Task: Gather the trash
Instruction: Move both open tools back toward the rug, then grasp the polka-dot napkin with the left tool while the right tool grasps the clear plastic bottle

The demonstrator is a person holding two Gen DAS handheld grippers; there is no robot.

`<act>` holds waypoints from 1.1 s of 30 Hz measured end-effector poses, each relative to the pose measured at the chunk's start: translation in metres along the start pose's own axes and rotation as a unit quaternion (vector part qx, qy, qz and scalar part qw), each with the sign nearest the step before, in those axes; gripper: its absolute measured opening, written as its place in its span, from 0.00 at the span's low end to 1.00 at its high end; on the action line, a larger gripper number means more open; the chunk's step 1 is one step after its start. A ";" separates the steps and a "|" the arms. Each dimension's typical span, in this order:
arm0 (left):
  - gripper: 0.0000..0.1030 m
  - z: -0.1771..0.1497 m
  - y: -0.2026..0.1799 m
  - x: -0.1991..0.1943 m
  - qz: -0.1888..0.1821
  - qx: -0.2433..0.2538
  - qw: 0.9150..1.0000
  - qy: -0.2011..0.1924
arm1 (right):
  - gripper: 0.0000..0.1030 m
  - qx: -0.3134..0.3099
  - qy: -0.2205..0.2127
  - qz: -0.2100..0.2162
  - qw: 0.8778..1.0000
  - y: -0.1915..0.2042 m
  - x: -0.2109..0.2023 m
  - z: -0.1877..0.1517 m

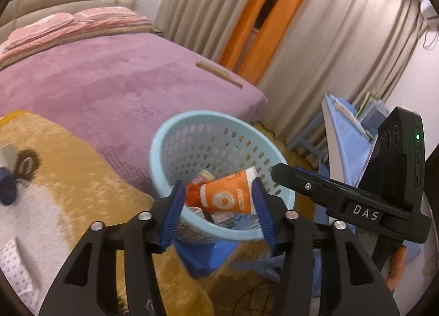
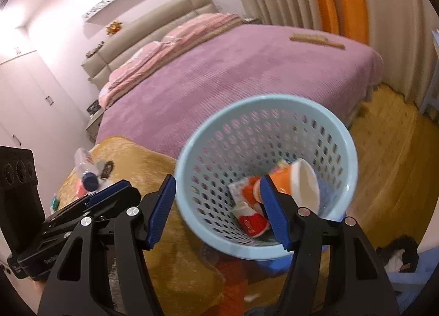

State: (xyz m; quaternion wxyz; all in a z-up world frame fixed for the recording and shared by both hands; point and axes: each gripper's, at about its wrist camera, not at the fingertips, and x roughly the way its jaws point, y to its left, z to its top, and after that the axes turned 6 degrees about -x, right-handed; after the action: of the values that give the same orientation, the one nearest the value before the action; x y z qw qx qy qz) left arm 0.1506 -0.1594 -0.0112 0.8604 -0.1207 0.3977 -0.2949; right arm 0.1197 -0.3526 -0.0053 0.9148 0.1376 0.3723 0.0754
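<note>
1. The left gripper [image 1: 219, 206] was partly open over the light blue basket [image 1: 164, 157] in the middle of the left wrist picture. An orange paper cup [image 1: 227, 195] lay on its side in the gap between the blue pads [image 1: 175, 209]. The pads did not seem to squeeze it, so I think the cup was loose and dropping in.

2. The right gripper [image 2: 216, 206] was open wide too, low in the middle of the right wrist picture. Nothing was pinched in it. Behind its right pad sat the same basket [image 2: 197, 157] with the orange cup [image 2: 285, 181], tipped with its white mouth showing.

3. Under the cup were more scraps, like a red and white wrapper [image 2: 252, 220]. So some trash was already in.

4. The basket stood by the corner of the bed [image 2: 219, 74], probably so trash from the bed could go in fast.

5. On the yellow blanket [image 2: 131, 159], at the left of the right wrist picture, lay a clear bottle with a blue cap [image 2: 85, 168] and a few small bits. Those likely still had to be picked up.

6. A long tan stick-like thing [image 2: 315, 39] lay far up on the purple cover. I could not tell what it was.
</note>
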 end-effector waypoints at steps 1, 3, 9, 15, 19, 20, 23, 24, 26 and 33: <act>0.49 0.000 0.003 -0.007 0.000 -0.004 1.000 -0.006 | 0.58 -0.005 -0.002 0.002 1.000 0.006 -0.001 0.001; 0.49 0.000 0.011 -0.022 0.002 -0.013 1.000 -0.017 | 0.58 -0.020 -0.005 0.009 1.000 0.021 -0.002 0.002; 0.54 -0.007 0.044 -0.068 0.030 -0.041 0.997 -0.051 | 0.58 -0.066 -0.005 0.029 0.997 0.071 0.004 0.004; 0.57 -0.018 0.093 -0.111 0.072 -0.080 0.991 -0.076 | 0.58 -0.106 0.009 0.055 0.993 0.126 0.027 0.005; 0.57 -0.027 0.125 -0.134 0.098 -0.107 0.986 -0.085 | 0.58 -0.143 0.015 0.067 0.987 0.170 0.044 0.003; 0.57 -0.030 0.135 -0.140 0.103 -0.114 0.984 -0.086 | 0.58 -0.152 0.015 0.069 0.986 0.178 0.048 0.002; 0.57 -0.034 0.152 -0.149 0.113 -0.122 0.982 -0.085 | 0.58 -0.190 0.014 0.081 0.978 0.210 0.059 -0.001; 0.57 -0.035 0.156 -0.150 0.115 -0.122 0.982 -0.084 | 0.58 -0.202 0.015 0.085 0.976 0.220 0.064 -0.002; 0.57 -0.036 0.165 -0.150 0.113 -0.119 0.984 -0.072 | 0.57 -0.219 0.017 0.090 0.972 0.233 0.071 -0.002; 0.61 -0.041 0.187 -0.141 0.111 -0.099 0.988 -0.037 | 0.54 -0.255 0.026 0.099 0.962 0.272 0.108 0.009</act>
State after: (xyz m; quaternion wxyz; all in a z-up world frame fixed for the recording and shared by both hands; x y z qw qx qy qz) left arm 0.1249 0.0760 -0.0343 0.8858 -0.1712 0.4037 -0.1520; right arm 0.1936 -0.0700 0.0134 0.8975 -0.0661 0.3490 0.2613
